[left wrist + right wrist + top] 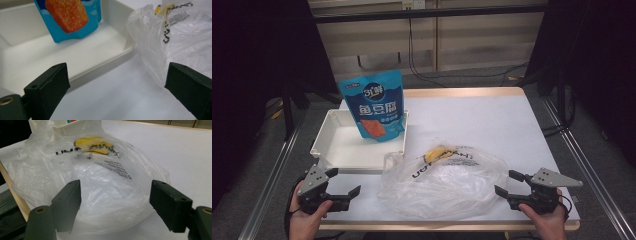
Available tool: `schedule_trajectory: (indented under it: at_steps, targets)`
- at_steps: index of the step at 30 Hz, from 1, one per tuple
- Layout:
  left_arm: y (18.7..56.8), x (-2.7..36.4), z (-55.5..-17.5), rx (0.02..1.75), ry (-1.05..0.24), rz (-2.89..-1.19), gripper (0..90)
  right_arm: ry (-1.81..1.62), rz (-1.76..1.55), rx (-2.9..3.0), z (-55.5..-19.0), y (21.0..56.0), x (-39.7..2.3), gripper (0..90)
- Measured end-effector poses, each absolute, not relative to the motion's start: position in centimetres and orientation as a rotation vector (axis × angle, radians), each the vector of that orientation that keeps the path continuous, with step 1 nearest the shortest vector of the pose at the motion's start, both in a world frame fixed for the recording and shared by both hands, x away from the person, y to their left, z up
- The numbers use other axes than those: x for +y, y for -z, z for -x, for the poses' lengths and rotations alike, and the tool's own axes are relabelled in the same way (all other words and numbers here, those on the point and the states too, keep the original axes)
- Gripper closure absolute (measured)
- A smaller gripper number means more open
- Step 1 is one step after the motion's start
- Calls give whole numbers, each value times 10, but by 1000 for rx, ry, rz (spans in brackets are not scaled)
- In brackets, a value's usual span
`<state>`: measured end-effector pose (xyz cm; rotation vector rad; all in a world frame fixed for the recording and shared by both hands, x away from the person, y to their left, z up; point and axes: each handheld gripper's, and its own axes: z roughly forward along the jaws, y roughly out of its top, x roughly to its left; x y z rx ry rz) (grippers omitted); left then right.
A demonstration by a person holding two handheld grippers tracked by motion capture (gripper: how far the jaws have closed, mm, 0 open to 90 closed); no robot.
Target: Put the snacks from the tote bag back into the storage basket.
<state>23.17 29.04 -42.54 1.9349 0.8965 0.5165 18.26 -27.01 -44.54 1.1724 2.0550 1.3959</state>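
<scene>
Seen from high view: clear plastic bag (444,180) near centre of white table (492,120), between two hand-held grippers. Left gripper (346,183) at near-left corner, jaws spread, gripping nothing, just short of bag's left edge. Right gripper (509,183) at near-right, jaws likewise spread, gripping nothing, tips just beside bag's right edge, not touching as far as can be told. White tray (332,150) at left, far of left gripper, its right wall close to bag. Blue pouch (374,104) standing in tray's far-right corner, leaning back a little. Banana (438,152) inside bag, at far side.

Left gripper view: wide gap between black jaws, bare table between; tray rim (105,65) w/ pouch bottom (72,20) beyond; bag's crumpled edge (150,32) at right, by right jaw, contact unclear. Orange slab pictured on pouch, plain here, tiny from above.

Right gripper view: bag (100,187) close up, bulging between and beyond spread jaws; white rounded shape inside, faint from above; banana (92,143) under film at far side; table's wood edge (15,195) at left.

Writing: pouch front w/ large white Chinese characters, reading approx. "鱼豆腐", round logo above, not legible. Bag w/ black block lettering, upside down from high view, creased, not readable; block of fine print beneath, too small.
</scene>
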Motion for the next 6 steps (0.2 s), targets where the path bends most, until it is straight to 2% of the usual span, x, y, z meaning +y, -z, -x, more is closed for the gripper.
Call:
schedule_trajectory:
  at_steps: [2,4,6]
  targets:
    - [438,291,-228,918,-517,-1899,48,-1398,-1181,2049,-183,445,-271,256]
    - [445,290,-223,911,-532,-1941,52,-1396,-1174,2048,-184,443,-273,256]
    - [446,291,-224,918,-487,-1936,48,-1407,-1179,2038,-184,443,-274,256]
